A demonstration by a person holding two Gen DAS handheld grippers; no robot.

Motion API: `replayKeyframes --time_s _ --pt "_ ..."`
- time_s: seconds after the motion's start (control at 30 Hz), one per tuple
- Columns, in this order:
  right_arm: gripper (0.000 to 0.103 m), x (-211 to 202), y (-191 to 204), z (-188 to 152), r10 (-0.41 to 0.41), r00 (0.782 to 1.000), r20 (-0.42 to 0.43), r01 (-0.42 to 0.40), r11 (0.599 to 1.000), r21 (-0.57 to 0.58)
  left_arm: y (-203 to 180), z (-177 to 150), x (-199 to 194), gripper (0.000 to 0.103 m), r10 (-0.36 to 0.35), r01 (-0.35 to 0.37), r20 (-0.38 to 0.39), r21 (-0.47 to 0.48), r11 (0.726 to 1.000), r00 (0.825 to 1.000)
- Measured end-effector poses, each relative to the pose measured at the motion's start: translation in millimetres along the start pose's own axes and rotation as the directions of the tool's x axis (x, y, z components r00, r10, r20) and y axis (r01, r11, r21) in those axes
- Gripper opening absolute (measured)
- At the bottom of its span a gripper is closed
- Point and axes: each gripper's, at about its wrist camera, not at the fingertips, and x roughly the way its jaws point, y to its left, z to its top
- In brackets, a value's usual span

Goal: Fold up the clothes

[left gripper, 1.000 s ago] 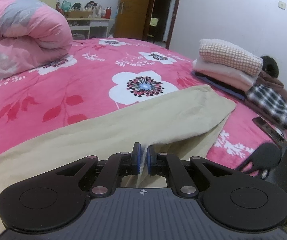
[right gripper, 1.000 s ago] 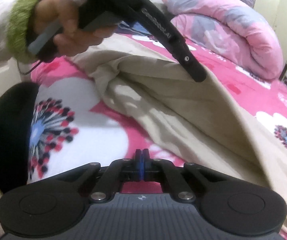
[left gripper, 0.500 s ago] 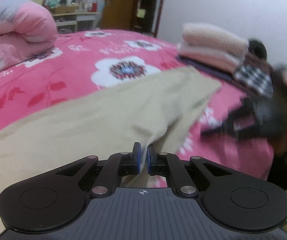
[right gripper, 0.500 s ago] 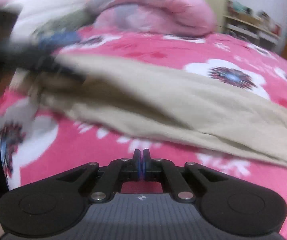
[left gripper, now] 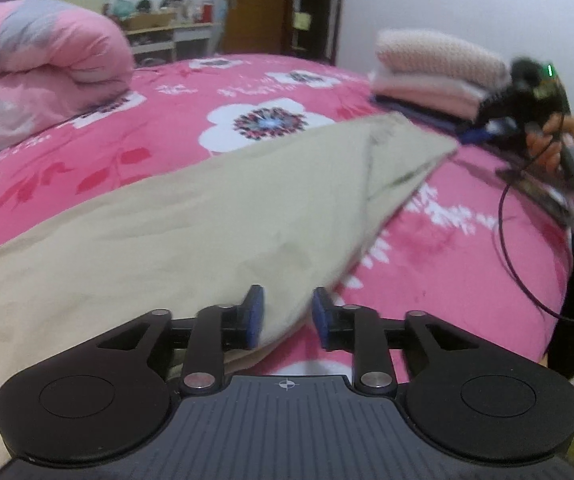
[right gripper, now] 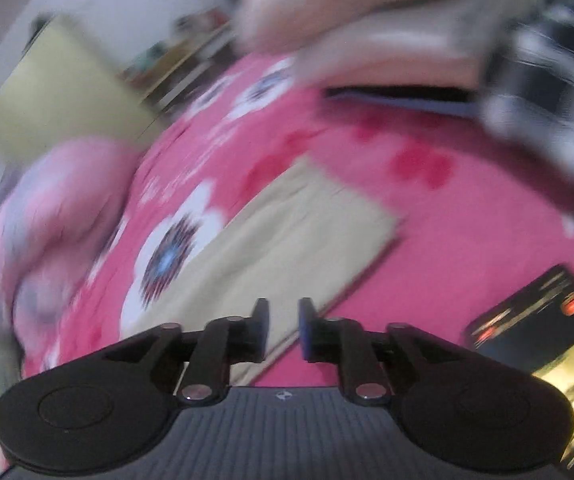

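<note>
Soft, even indoor light fills both views — no glare, no hard highlights. In the left wrist view the bed (left gripper: 191,120) and the near fingers (left gripper: 254,316) are fairly sharp, with only a faint shadow under the cloth (left gripper: 207,216) along its right edge. Toward the bed's right edge the stack (left gripper: 439,68) and the hand (left gripper: 547,140) are smeared by motion. The doorway (left gripper: 319,4) behind is dark. Fisheye bending curves the bed's far edge and darkens the corners. The right wrist view is heavily motion-blurred — the flower print (right gripper: 171,256), the cloth (right gripper: 287,236) and the quilt (right gripper: 59,208) all streak, while its own fingers (right gripper: 261,328) stay crisp. A lit screen (right gripper: 539,320) glows at lower right.
</note>
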Motion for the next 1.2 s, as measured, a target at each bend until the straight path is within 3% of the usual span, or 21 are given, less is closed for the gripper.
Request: replayKeyframes --time_s 0.13,0.2,0.4,0.53,0.6,0.67,0.83,1.0,1.2 --pt "0.021 9 -37 20 -0.016 1.0 -0.013 0.018 0.979 0.202 3 0 -4 0.046 0.033 -0.029 0.03 -0.104 0.994 0.999" --pt "0.021 14 -48 26 -0.045 0.999 -0.014 0.047 0.968 0.245 6 -1 -4 0.054 0.045 -0.038 0.04 -0.141 0.989 0.998" --pt "0.021 32 -65 36 -0.072 0.997 -0.04 0.081 0.951 0.298 14 -4 -2 0.055 0.096 -0.082 0.051 -0.218 0.973 0.994" --pt "0.019 37 -58 39 -0.057 0.998 -0.027 0.062 0.962 0.265 15 -6 1 0.055 0.133 -0.119 0.049 -0.226 0.967 0.99" --pt "0.008 36 -55 40 -0.064 0.998 -0.009 0.065 0.968 0.242 13 -7 2 0.055 0.146 -0.132 0.049 -0.219 0.967 0.988" --pt "0.005 31 -51 40 -0.072 0.997 0.018 0.067 0.975 0.211 11 -8 3 0.055 0.155 -0.142 0.045 -0.208 0.968 0.987" --pt "0.004 24 -27 45 -0.104 0.991 0.087 0.1 0.994 0.051 7 -9 4 0.055 0.171 -0.162 0.036 -0.171 0.972 0.985" --pt "0.003 20 -9 53 -0.145 0.977 0.153 0.157 0.985 -0.07 7 -11 3 0.055 0.192 -0.185 0.031 -0.151 0.971 0.981" --pt "0.003 44 -28 50 -0.224 0.969 0.103 0.233 0.97 -0.076 4 -14 3 0.055 0.2 -0.195 0.027 -0.132 0.972 0.979"
